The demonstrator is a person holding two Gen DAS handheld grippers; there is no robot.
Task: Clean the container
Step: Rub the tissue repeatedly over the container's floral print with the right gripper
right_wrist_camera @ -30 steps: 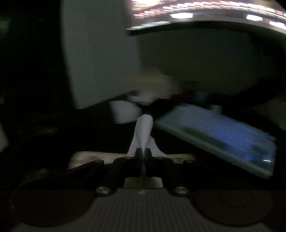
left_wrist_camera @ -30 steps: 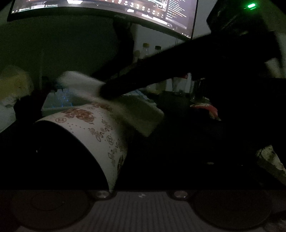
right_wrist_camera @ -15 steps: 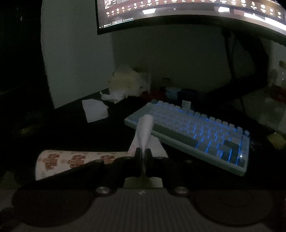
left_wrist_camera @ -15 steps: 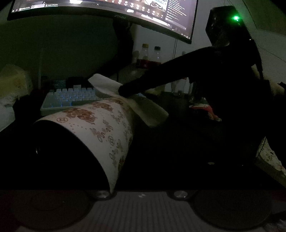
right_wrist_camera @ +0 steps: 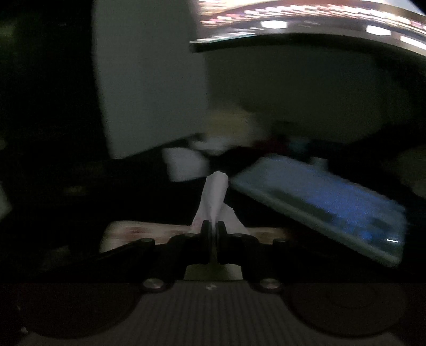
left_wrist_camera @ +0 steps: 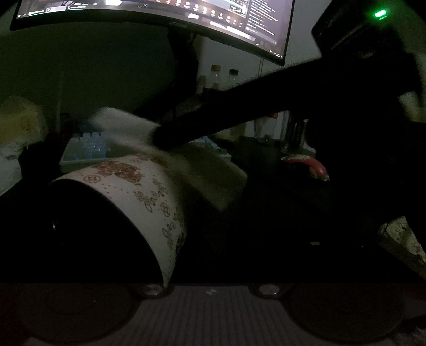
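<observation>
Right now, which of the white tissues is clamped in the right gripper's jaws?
The twisted tissue standing up from the right gripper; its jaws pinch it over the patterned container. The flat tissue lies apart on the desk.

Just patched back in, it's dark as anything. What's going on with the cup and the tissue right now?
The left gripper grips the patterned paper cup by its rim, tipped on its side with the mouth toward the camera. The right gripper is shut on a white tissue and presses it against the cup's outer wall, above the dark desk. A backlit keyboard and a monitor sit behind. The right view is blurred.
</observation>
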